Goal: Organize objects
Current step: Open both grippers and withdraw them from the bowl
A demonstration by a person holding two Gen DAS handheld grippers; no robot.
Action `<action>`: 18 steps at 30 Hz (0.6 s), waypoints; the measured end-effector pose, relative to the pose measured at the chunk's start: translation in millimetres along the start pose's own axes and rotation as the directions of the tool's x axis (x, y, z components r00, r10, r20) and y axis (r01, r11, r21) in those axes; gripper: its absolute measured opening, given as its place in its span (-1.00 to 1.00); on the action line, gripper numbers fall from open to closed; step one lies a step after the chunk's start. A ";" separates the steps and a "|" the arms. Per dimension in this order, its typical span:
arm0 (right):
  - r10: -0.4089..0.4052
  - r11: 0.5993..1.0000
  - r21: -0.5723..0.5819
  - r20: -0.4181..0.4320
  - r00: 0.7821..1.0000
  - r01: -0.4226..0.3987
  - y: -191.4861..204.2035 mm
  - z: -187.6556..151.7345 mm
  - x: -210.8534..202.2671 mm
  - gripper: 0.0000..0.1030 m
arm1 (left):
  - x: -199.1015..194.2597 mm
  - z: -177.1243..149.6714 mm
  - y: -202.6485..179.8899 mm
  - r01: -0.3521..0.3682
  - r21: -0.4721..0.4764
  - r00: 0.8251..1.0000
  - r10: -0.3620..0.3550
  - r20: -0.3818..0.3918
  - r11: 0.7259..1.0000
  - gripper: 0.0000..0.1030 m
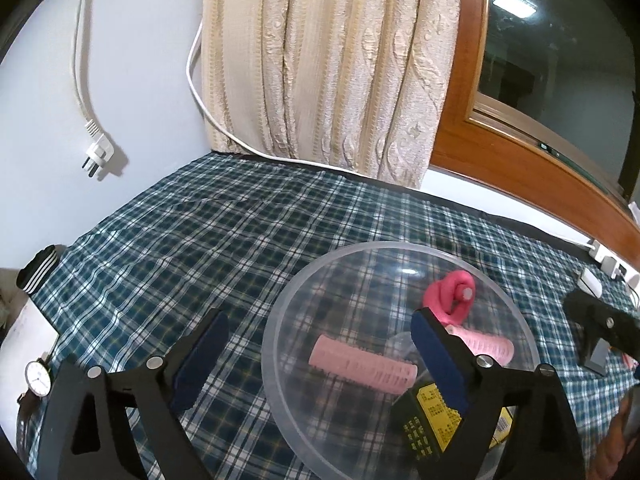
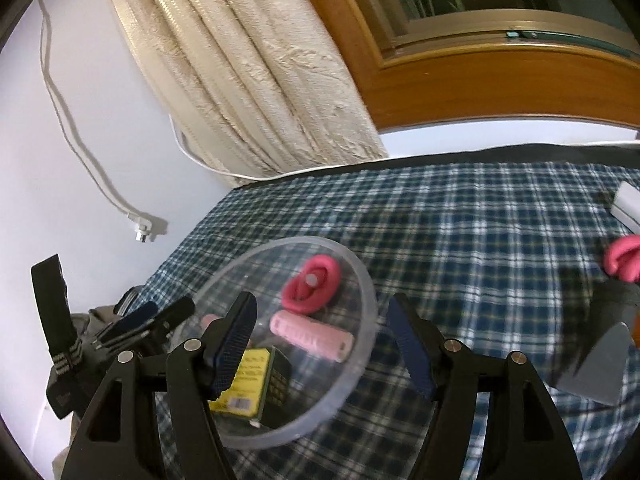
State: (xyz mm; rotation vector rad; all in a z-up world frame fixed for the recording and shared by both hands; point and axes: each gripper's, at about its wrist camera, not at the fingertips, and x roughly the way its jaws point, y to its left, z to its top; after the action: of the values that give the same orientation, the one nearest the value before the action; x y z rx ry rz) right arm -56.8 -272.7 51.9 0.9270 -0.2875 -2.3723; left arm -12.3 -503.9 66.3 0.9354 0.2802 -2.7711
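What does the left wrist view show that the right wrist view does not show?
Only the left wrist view shows a wristwatch at the table's left edge. Only the right wrist view shows a second pink ring lying on the cloth and a grey scraper blade. Both show the clear bowl holding pink hair rollers, a pink ring and a yellow-black box, on the plaid tablecloth.

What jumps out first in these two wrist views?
A clear plastic bowl on the plaid cloth, holding pink hair rollers, a coiled pink band and a yellow-and-black box. Both tongs, left and right, hang open over the bowl's rim, gripping nothing. Behind, a cream curtain and a loose white plug against the wall.
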 end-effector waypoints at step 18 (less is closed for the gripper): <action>-0.089 0.996 -0.007 0.025 0.996 0.090 -9.7 -18.1 -20.2 0.48 | -4.2 -2.2 -14.2 -0.046 0.061 0.999 0.045 0.023 0.997 0.99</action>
State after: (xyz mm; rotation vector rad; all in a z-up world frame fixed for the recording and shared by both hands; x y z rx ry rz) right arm -36.7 -253.0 46.0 0.9258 -0.2509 -2.4662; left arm -11.3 -489.1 68.7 0.9137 0.1687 -2.7605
